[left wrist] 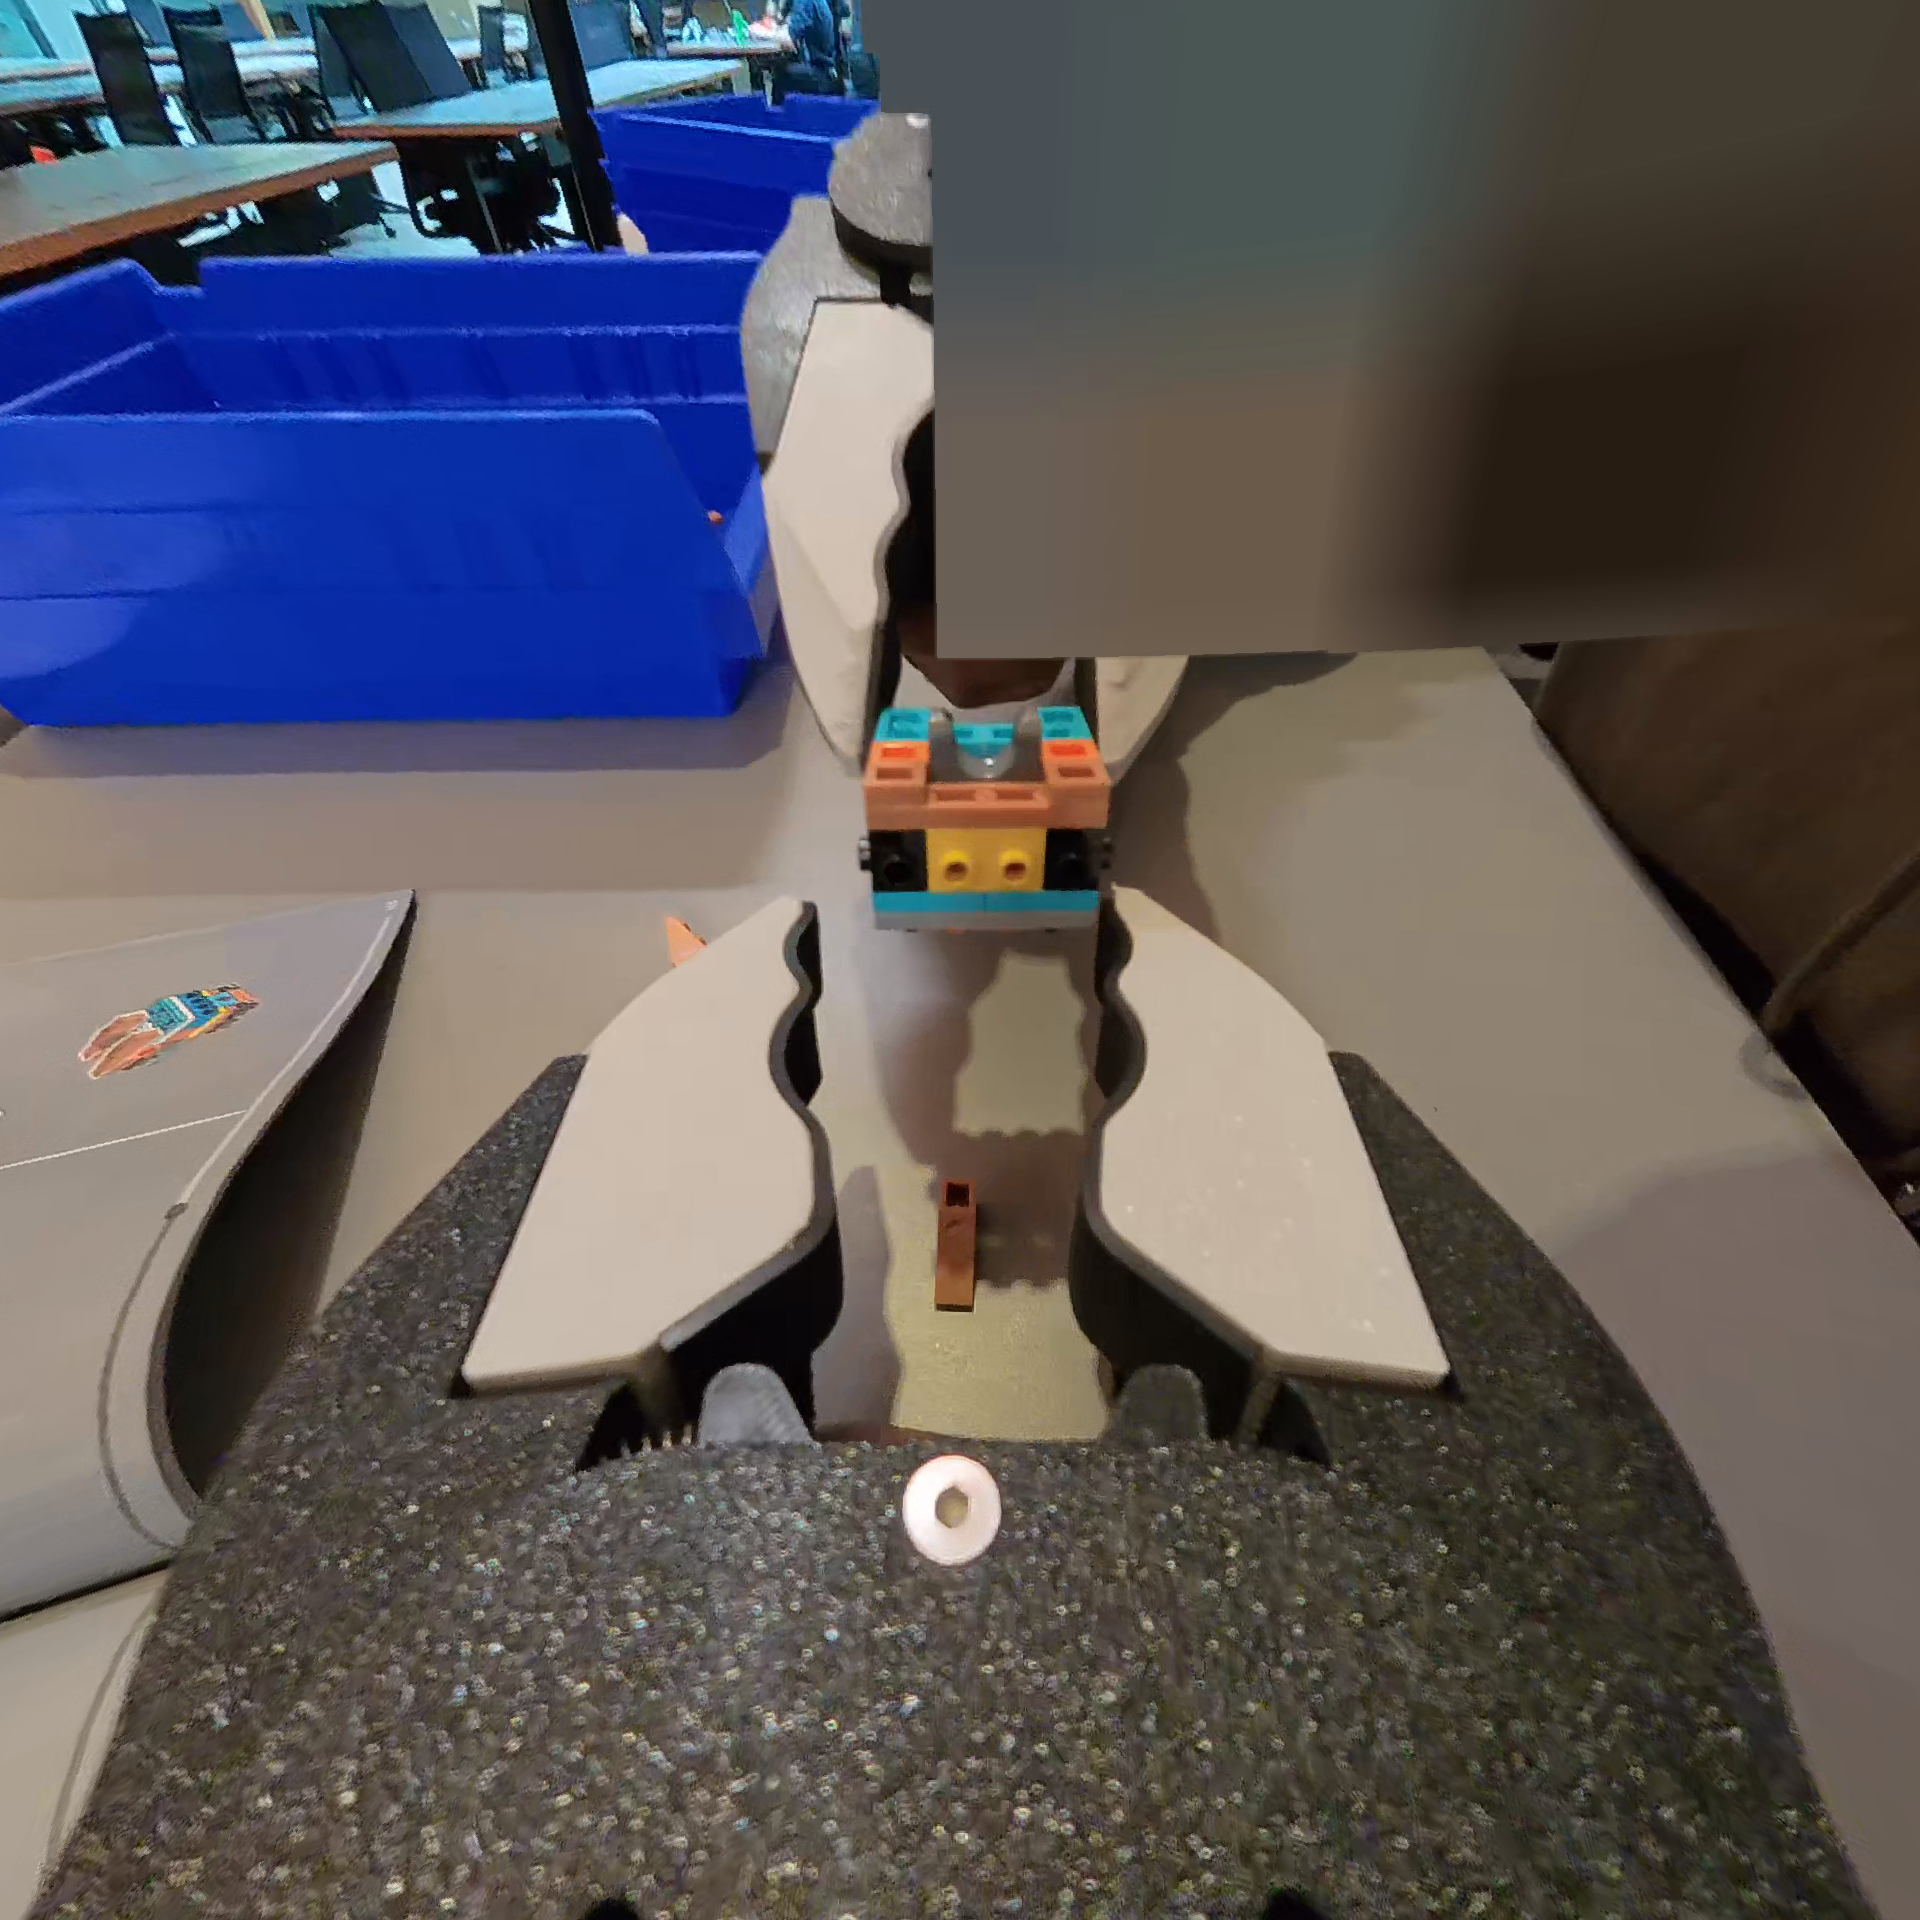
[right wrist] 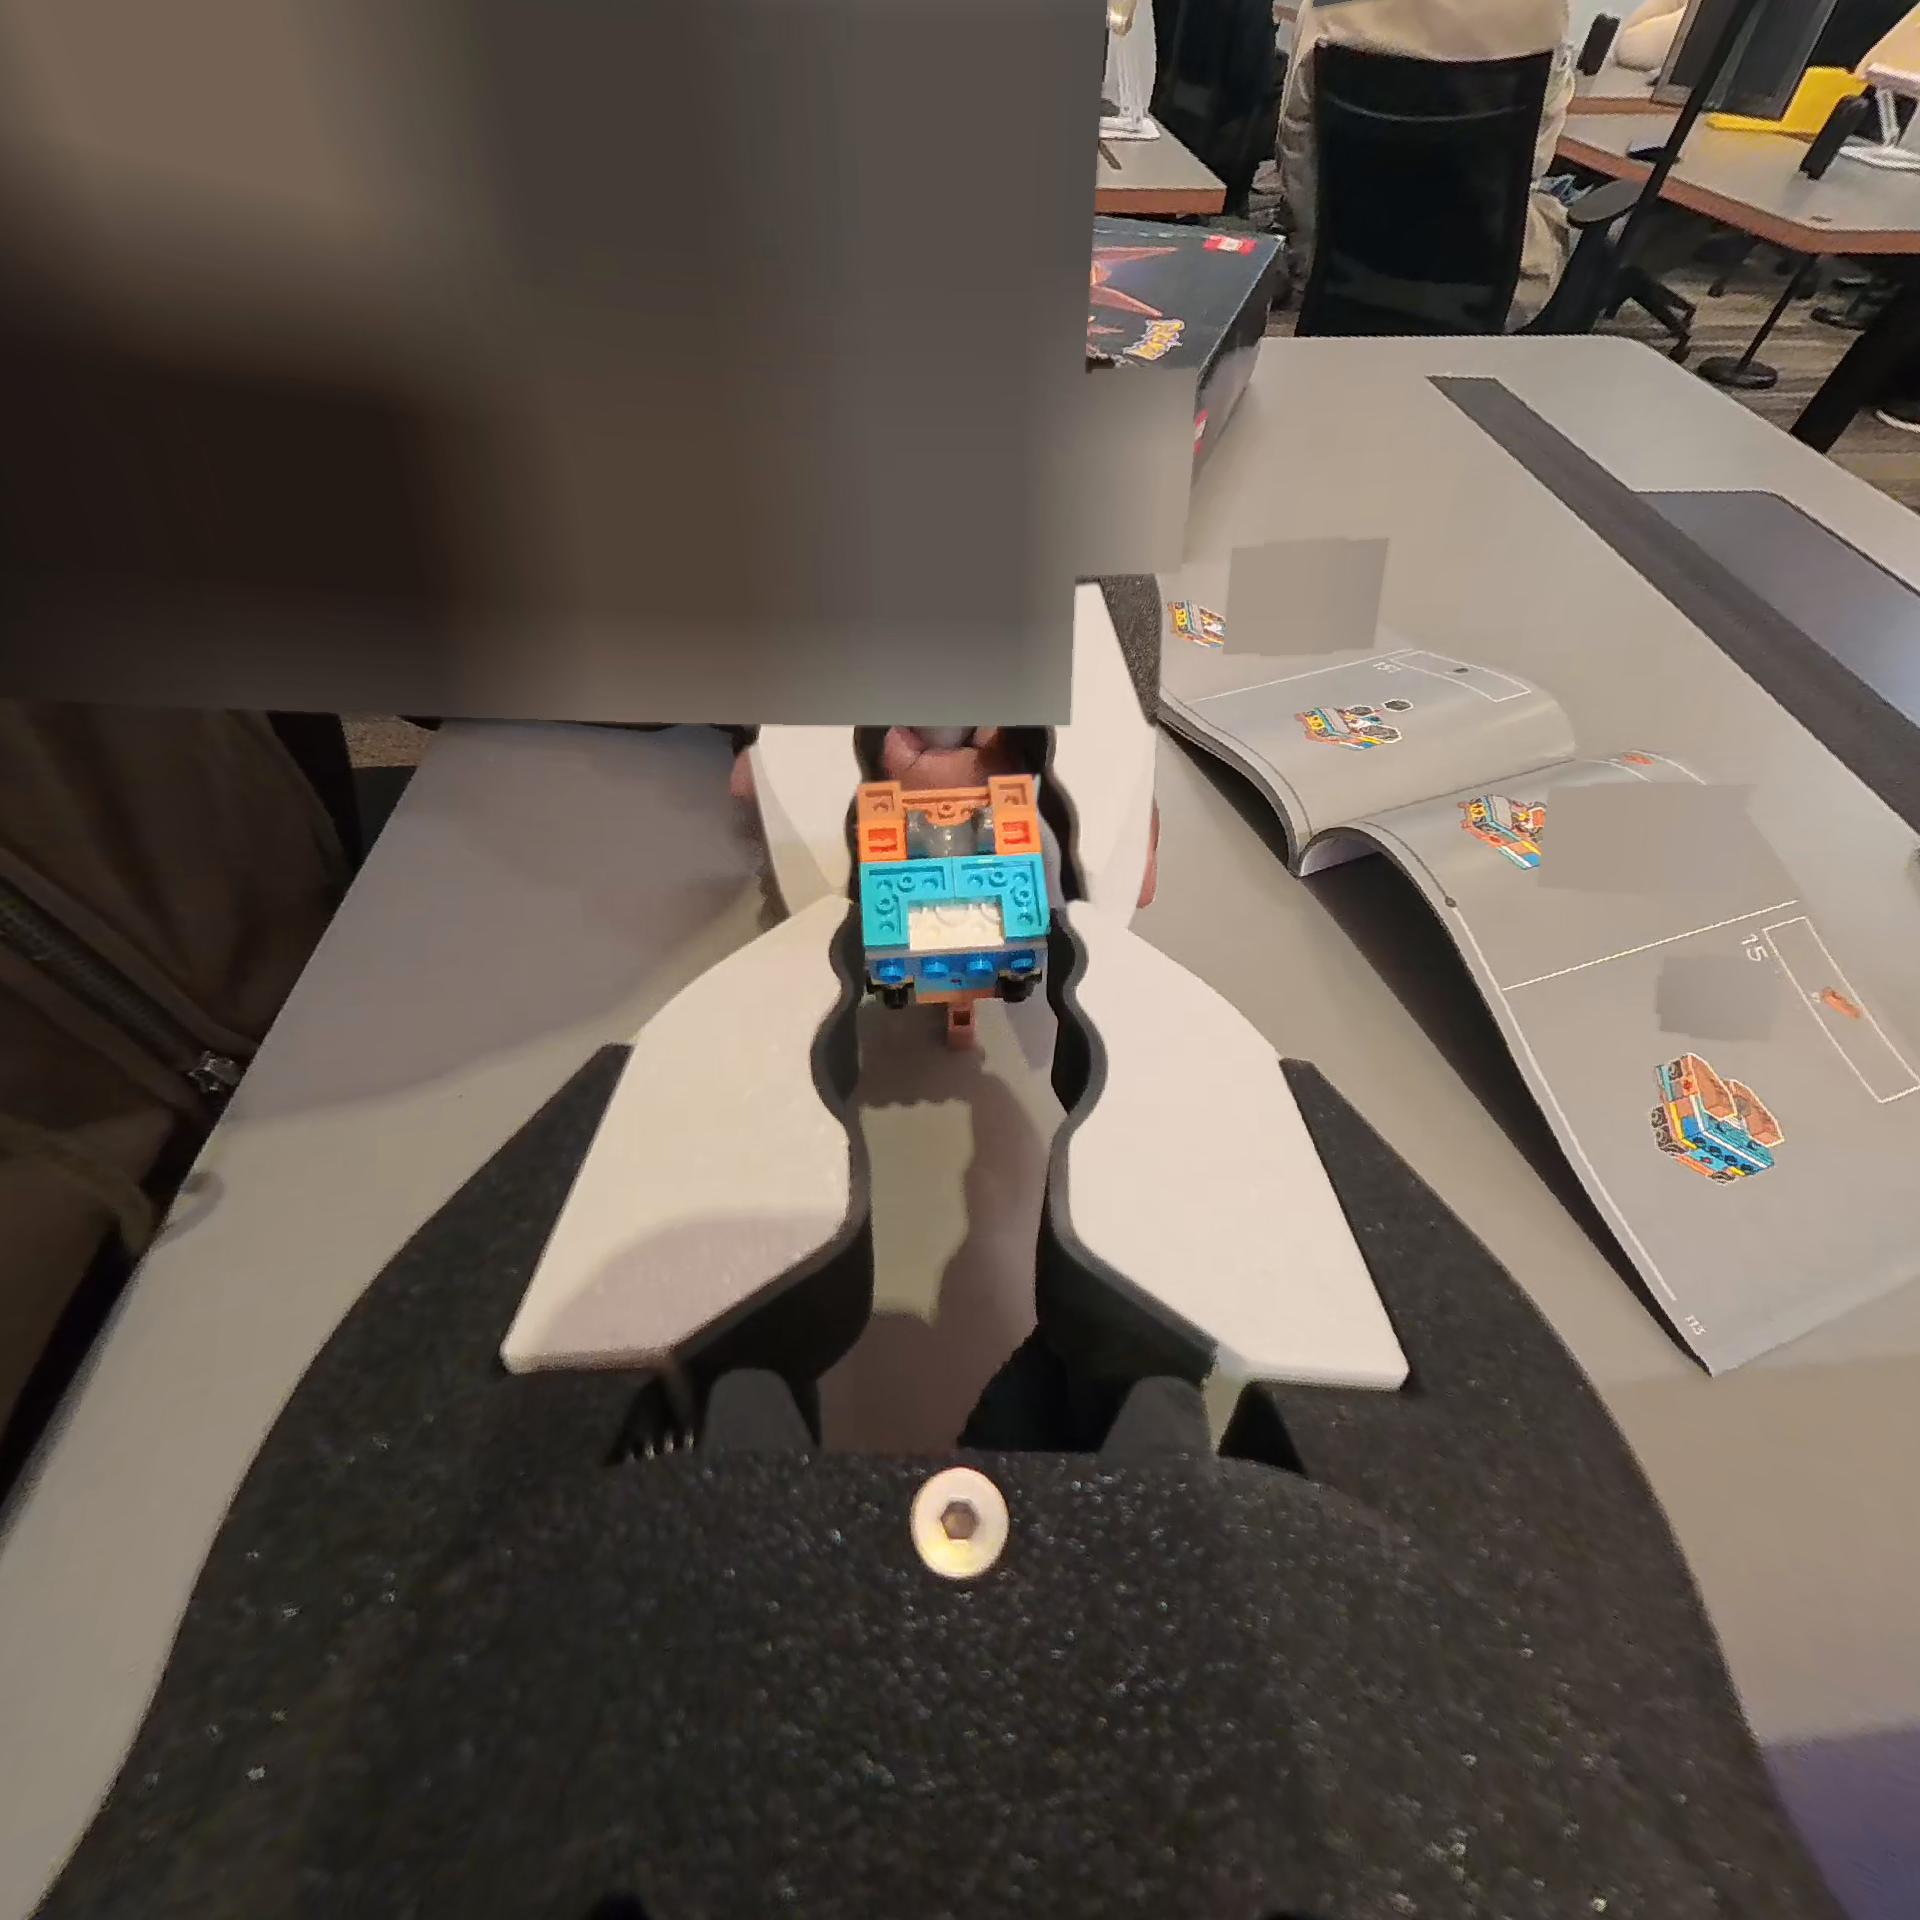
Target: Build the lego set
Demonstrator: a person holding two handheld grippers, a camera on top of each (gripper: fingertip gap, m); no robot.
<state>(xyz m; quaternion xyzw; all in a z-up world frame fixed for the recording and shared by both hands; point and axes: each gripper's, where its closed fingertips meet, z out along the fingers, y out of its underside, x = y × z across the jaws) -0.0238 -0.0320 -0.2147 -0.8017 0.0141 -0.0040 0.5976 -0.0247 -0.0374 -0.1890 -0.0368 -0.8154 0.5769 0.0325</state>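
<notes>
A small lego model (right wrist: pixel 951 904) of teal, orange, tan and blue bricks is held above the grey table (right wrist: pixel 540 862). My right gripper (right wrist: pixel 954 935) is shut on its sides at the fingertips. In the left wrist view the model (left wrist: pixel 985 821) shows a yellow and black face, with the right gripper's fingers (left wrist: pixel 831 540) behind it. My left gripper (left wrist: pixel 956 914) is open, its tips just short of the model, one on each side. A thin brown piece (left wrist: pixel 956 1242) lies on the table between the left fingers. A small orange piece (left wrist: pixel 681 940) lies left of them.
Blue bins (left wrist: pixel 364 520) stand at the back left. An open instruction booklet (right wrist: pixel 1558 883) lies right of the right gripper and also shows in the left wrist view (left wrist: pixel 156 1091). A dark lego box (right wrist: pixel 1174 312) stands farther back. A person's jacket (right wrist: pixel 104 987) is at the table's left edge. Less than 4 cm separates the two grippers' tips. The thin brown piece (left wrist: pixel 956 1242) is about 7 cm from my left fingertips.
</notes>
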